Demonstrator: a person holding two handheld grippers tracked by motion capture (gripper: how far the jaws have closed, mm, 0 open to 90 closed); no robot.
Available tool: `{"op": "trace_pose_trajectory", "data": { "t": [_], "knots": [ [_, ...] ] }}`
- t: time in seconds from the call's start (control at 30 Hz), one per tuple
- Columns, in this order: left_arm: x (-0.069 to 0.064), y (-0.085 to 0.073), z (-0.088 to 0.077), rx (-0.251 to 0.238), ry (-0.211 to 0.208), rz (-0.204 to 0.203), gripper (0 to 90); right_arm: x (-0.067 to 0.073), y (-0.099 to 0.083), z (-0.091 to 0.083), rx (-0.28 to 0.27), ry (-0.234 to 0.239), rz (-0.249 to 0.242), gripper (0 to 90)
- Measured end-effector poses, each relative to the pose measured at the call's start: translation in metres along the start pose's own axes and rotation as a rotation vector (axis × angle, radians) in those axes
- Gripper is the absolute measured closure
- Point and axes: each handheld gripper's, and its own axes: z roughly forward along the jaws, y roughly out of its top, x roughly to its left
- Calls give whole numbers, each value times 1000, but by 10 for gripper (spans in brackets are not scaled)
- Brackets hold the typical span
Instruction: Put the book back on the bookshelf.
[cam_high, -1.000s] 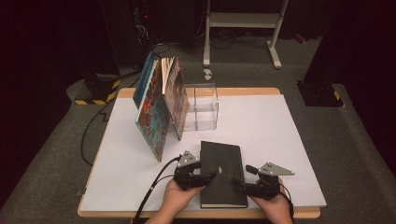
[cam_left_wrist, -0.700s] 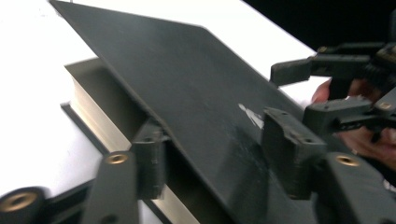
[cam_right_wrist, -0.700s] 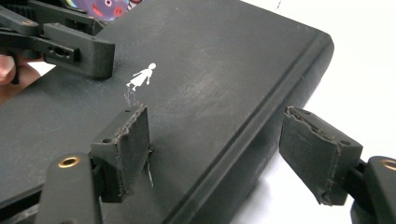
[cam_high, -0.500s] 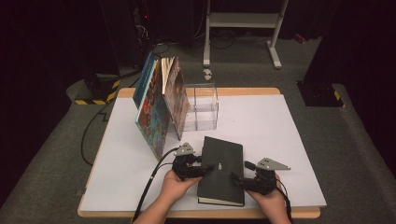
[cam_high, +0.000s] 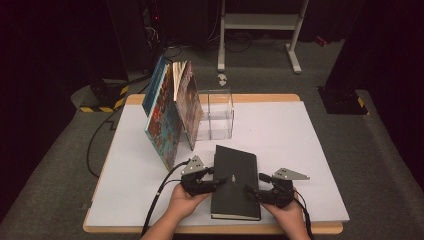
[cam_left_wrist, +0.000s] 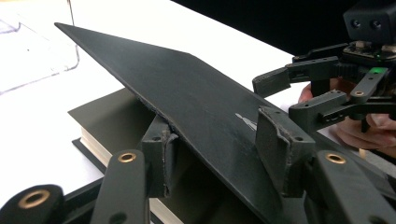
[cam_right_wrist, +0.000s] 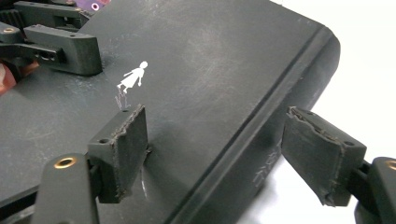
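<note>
A black hardcover book (cam_high: 235, 180) lies near the table's front edge, with a small white figure (cam_right_wrist: 133, 77) printed on its cover. My left gripper (cam_high: 220, 181) reaches in from the book's left. One pad (cam_left_wrist: 159, 154) sits under the lifted cover (cam_left_wrist: 187, 93) and props it up, the other pad (cam_left_wrist: 280, 149) is above it. These jaws have just been closing with the cover between them, and a gap remains. My right gripper (cam_high: 251, 192) straddles the spine edge (cam_right_wrist: 261, 121), one pad (cam_right_wrist: 126, 149) resting on the cover, the other standing off beside the spine. Its jaws have just been opening.
Several colourful books (cam_high: 170, 112) lean together at the back left of the white table (cam_high: 280, 135). A clear plastic box (cam_high: 216, 115) stands beside them. A cable (cam_high: 160, 200) trails off the front edge from the left gripper. A metal stand (cam_high: 260, 30) is on the floor behind.
The book's cover has been raised from flat along its left edge, and the left gripper has slid in under it. The right gripper stays at the book's right side.
</note>
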Motion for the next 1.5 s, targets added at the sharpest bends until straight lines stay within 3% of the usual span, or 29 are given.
{"op": "trace_pose_trajectory", "data": {
  "t": [0.3,0.5,0.7,1.5],
  "knots": [
    [-7,1,-5,-38,18,81,506,-2,2,3,12,34,43,150],
    [-12,3,-8,-53,29,112,510,-9,2,7,35,77,111,76],
    [-15,3,-10,-67,36,141,511,-12,2,14,65,148,168,0],
    [-30,1,-19,-134,62,259,511,-17,3,14,60,230,233,0]
  ]
}}
